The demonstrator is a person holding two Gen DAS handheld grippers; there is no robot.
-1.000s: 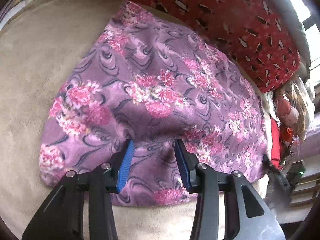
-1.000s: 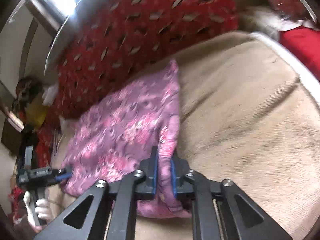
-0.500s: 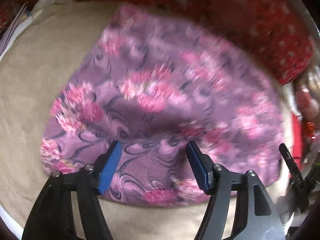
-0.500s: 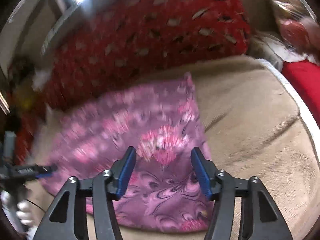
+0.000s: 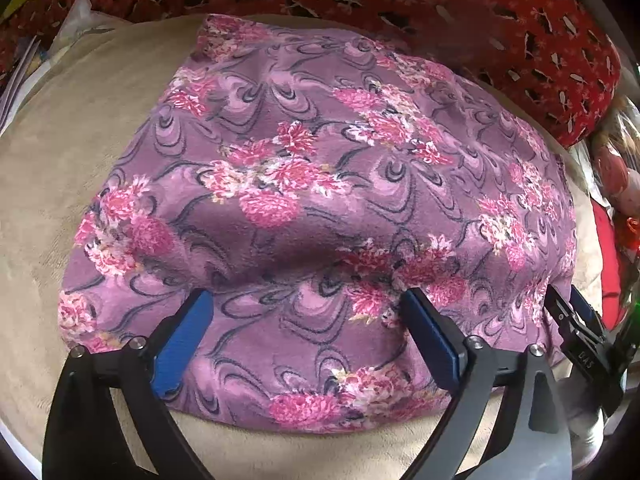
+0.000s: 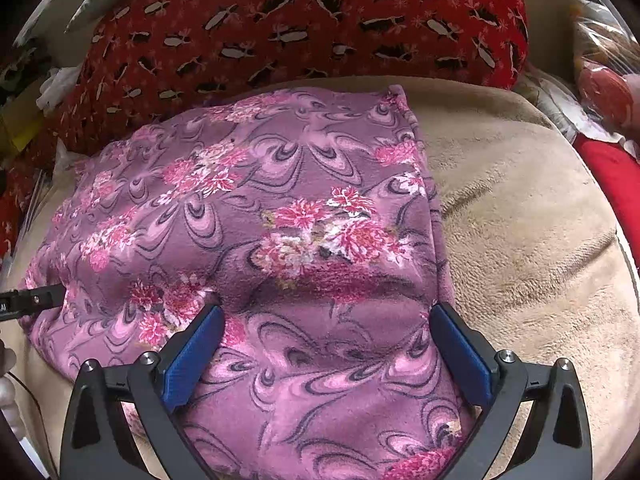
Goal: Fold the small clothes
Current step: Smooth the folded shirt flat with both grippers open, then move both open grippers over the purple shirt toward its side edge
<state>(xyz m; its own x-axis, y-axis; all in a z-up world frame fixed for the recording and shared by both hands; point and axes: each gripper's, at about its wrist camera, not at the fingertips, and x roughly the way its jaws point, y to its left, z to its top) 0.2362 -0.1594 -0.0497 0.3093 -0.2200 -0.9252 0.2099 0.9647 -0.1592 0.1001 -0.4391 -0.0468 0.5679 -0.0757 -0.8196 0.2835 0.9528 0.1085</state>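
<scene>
A purple cloth with pink flowers lies folded on a beige blanket. My left gripper hovers over the cloth's near edge, its jaws opening wide; the blue pads stand apart from the fabric, which bulges slightly between them. My right gripper is over the cloth near its right edge, its jaws also opening, and nothing is pinched. Each gripper shows at the edge of the other's view: the right gripper and the left gripper.
A red cushion with a dark leaf pattern lies right behind the cloth. The beige blanket spreads to the right. Red fabric and plastic-wrapped items sit at the right edge, papers at the left.
Both grippers have opened wide. The right one let go of the cloth edge it pinched, and the cloth now lies spread. Both have shifted over its near edge.
</scene>
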